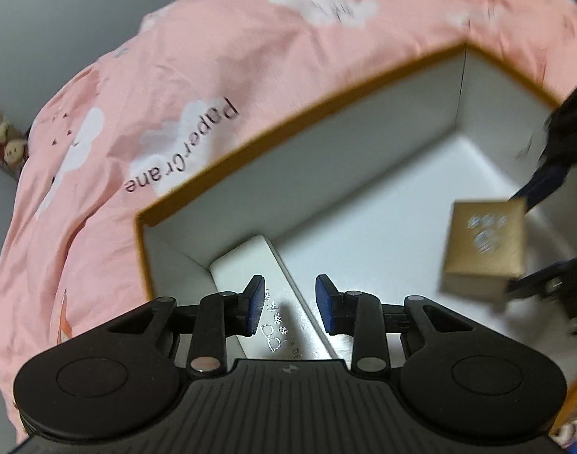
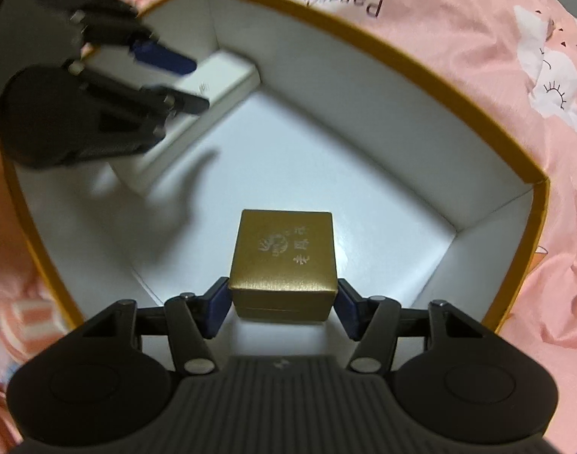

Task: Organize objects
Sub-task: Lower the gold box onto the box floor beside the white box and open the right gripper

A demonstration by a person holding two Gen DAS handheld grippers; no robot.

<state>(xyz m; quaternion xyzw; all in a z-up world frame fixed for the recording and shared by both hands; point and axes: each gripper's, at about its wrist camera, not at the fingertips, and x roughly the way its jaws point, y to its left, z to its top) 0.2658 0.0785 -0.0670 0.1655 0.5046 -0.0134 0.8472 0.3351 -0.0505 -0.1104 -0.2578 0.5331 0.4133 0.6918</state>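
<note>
A large open box with an orange rim (image 1: 288, 121) and white inside lies on a pink bedcover. My right gripper (image 2: 282, 308) is shut on a small gold box (image 2: 284, 265) and holds it over the big box's white floor; the gold box also shows in the left wrist view (image 1: 483, 244). A flat white box (image 1: 265, 287) with silver print lies in a corner of the big box, also seen in the right wrist view (image 2: 197, 113). My left gripper (image 1: 290, 304) is open just above the white box, empty.
The pink bedcover (image 1: 212, 56) with white clouds and "PaperCrane" print surrounds the big box (image 2: 364, 41). Small plush toys (image 1: 2, 140) sit at the far left. A colourful object (image 1: 576, 416) shows at the lower right edge.
</note>
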